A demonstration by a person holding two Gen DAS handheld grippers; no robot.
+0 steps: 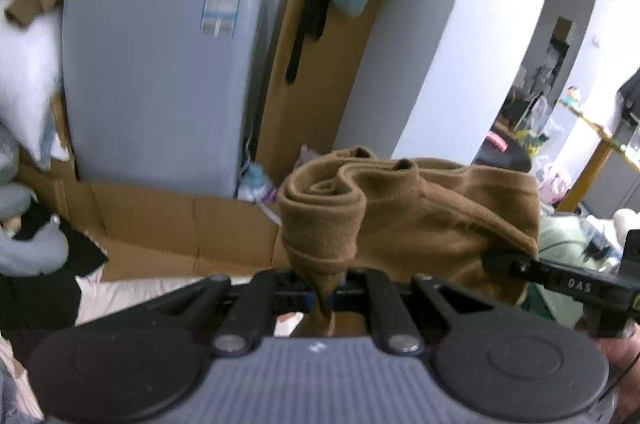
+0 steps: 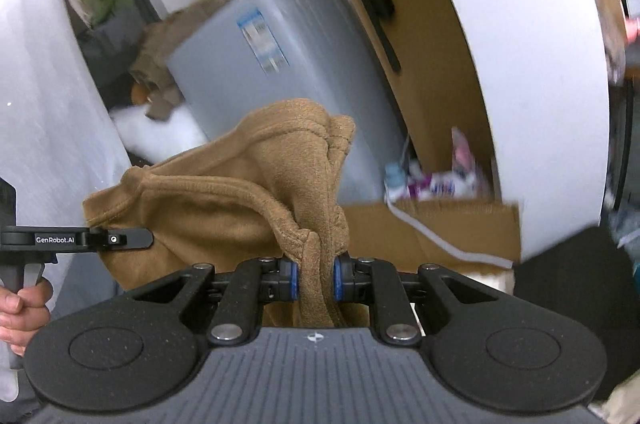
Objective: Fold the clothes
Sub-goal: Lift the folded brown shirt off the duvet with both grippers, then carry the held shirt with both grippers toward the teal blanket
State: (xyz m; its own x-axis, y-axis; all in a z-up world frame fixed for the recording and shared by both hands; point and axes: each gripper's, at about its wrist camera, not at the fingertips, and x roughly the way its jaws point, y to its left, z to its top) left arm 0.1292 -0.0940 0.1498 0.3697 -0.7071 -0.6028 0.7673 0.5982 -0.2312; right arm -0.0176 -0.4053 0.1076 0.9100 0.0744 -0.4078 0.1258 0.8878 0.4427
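I've got the brown garment (image 1: 420,224) up in the air, pinched at two spots — my left gripper (image 1: 326,298) clenched on one bunched edge, my right gripper (image 2: 316,278) clenched on another, cloth squeezed between the blue pads (image 2: 338,278) and trailing down behind them. It hangs slack and rolled between the two, in front of the grey appliance (image 1: 160,64) and the cardboard (image 1: 180,224). I'd call this the carry-or-spread stage of a fold; whether it's being opened out or brought together, I can't tell. Next, the cloth needs tension between the grips — the bunching has to come out.
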